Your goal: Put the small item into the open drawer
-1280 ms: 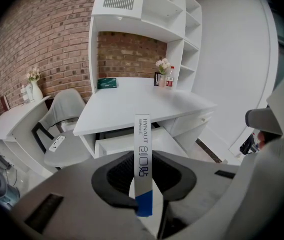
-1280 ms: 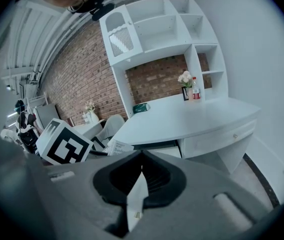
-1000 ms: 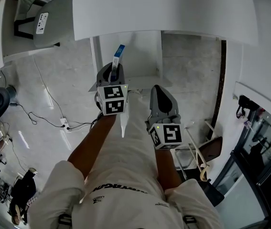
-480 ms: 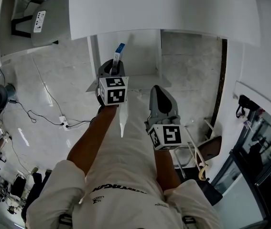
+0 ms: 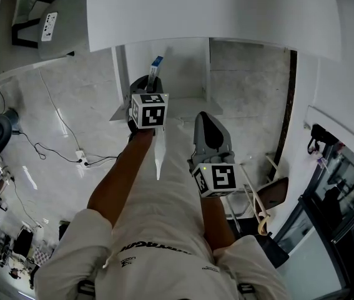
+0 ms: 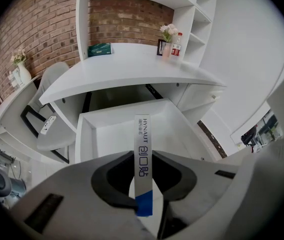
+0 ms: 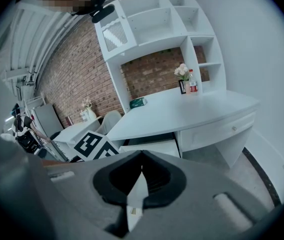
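Observation:
The small item is a thin white strip with a blue end and dark print (image 6: 143,154). My left gripper (image 6: 143,184) is shut on its blue end, and the strip sticks out ahead of the jaws. In the head view the left gripper (image 5: 148,87) hangs over the open white drawer (image 5: 186,74), the strip (image 5: 156,67) pointing into it. The left gripper view shows the drawer (image 6: 106,131) pulled out from under the desk, with nothing in the part I see. My right gripper (image 5: 209,136) stays lower right, jaws together (image 7: 140,160), holding nothing.
The white desk top (image 5: 226,11) overhangs the drawer. On it stand a green box (image 6: 99,49), flowers and a bottle (image 6: 172,36). A white chair (image 6: 49,129) is left of the drawer. A power strip with cable (image 5: 83,161) lies on the floor; a chair frame (image 5: 261,202) stands right.
My left gripper has moved up the picture, toward the drawer, with the strip still in it. The right gripper has kept still.

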Demonstrator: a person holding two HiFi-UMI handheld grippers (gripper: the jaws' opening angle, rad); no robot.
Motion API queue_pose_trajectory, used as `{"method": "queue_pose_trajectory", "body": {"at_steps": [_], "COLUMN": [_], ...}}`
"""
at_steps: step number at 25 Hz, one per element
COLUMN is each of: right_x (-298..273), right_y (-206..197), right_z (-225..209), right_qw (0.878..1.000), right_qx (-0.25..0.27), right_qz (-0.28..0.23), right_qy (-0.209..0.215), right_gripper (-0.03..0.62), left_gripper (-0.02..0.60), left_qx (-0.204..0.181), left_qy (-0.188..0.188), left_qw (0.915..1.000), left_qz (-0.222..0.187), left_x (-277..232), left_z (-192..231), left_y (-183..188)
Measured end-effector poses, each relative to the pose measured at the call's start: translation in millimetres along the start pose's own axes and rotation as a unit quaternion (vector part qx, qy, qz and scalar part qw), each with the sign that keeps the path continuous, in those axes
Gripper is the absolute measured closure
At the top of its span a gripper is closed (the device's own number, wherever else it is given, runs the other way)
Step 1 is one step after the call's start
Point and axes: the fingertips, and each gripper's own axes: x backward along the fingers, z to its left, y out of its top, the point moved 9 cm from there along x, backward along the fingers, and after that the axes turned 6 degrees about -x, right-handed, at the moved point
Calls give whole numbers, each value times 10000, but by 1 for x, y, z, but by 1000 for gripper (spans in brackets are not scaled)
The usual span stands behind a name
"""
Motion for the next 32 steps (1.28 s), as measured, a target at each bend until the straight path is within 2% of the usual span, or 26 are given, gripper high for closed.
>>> {"method": "queue_pose_trajectory", "body": {"at_steps": [10, 20, 32], "right_x": [-2, -11, -14], "right_y": [-4, -3, 0], "right_z": [-3, 0, -9], "right_qw": [10000, 9999, 9998], "right_qx": [-57, -35, -149], "right_qz": [57, 102, 96], "right_qy": [-9, 99, 40], "right_gripper": [597, 597, 597], "left_gripper": [499, 497, 494], "left_qx": [50, 67, 143], "left_qy": [-212, -272, -345], "left_qw": [9988, 9978, 9951], "left_qz": [435, 605, 915], "left_x": [-19, -36, -56], "left_z": [-3, 3, 6], "left_y": [1, 8, 6]}}
